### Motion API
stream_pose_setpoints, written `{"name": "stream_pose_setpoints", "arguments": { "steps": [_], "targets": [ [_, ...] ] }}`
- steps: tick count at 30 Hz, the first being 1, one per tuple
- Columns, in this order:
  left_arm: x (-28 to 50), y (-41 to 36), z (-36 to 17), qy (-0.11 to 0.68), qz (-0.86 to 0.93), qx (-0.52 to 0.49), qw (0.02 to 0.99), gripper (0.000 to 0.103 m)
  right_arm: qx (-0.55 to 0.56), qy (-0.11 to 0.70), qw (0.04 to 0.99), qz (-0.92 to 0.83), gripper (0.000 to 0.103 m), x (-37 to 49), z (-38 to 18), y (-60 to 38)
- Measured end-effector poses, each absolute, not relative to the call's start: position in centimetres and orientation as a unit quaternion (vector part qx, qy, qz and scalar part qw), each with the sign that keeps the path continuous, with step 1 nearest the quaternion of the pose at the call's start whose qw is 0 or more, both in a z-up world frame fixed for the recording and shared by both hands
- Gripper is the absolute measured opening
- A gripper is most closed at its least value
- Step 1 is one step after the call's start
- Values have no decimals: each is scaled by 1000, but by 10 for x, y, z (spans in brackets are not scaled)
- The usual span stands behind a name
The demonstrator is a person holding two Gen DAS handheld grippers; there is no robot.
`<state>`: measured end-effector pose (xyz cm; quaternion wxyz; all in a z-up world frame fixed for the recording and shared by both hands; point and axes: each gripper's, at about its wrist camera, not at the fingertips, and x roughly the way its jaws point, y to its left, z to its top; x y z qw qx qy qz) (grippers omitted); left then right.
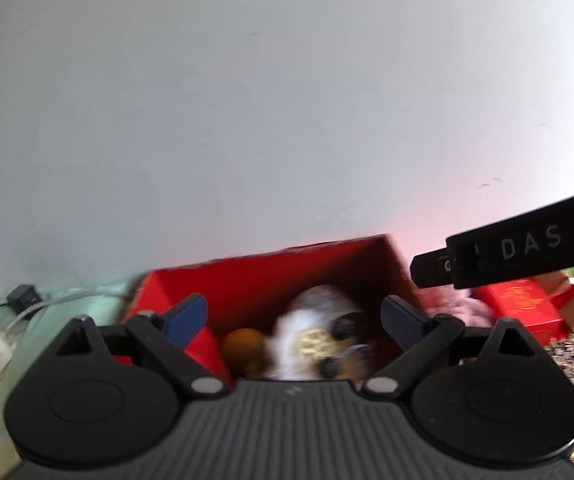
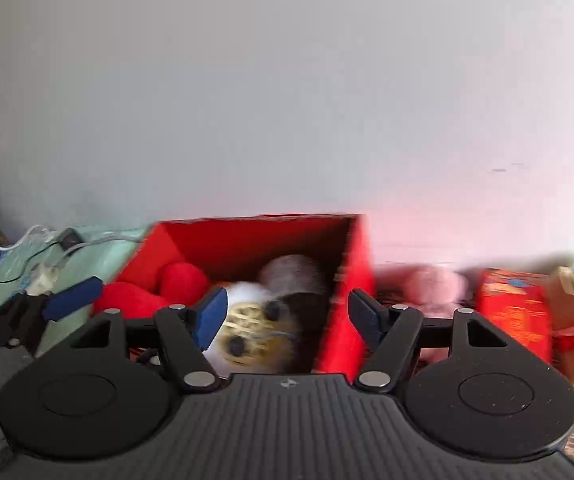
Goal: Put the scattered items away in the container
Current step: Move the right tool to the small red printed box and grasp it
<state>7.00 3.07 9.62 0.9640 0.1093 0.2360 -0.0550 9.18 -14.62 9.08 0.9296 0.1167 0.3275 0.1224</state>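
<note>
Right wrist: fluffy plush toy inside boxy red container.

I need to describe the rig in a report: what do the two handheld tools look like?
Both tools look alike. The left tool and right tool each have a black ribbed body, two round black discs, silver pivot pins, black linkage arms and dark blue finger pads. White letters "DAS" mark the right tool's black side, seen from the left wrist camera.
</note>
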Motion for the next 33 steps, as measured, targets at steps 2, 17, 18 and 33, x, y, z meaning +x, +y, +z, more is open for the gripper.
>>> {"name": "stream_pose_setpoints", "arguments": {
  "steps": [2,17,18,33],
  "targets": [
    [63,14,96,235,-81,109,963,98,116,324,933,104,72,85,89,-163],
    [52,-120,7,287,-255,126,915,103,213,385,897,-45,72,53,9,-326],
    [59,-123,2,286,-250,125,916,103,220,387,895,-41,72,55,4,-329],
    [130,-153,-42,298,-274,113,908,102,275,420,865,13,75,135,-43,-328]
  ]
}}
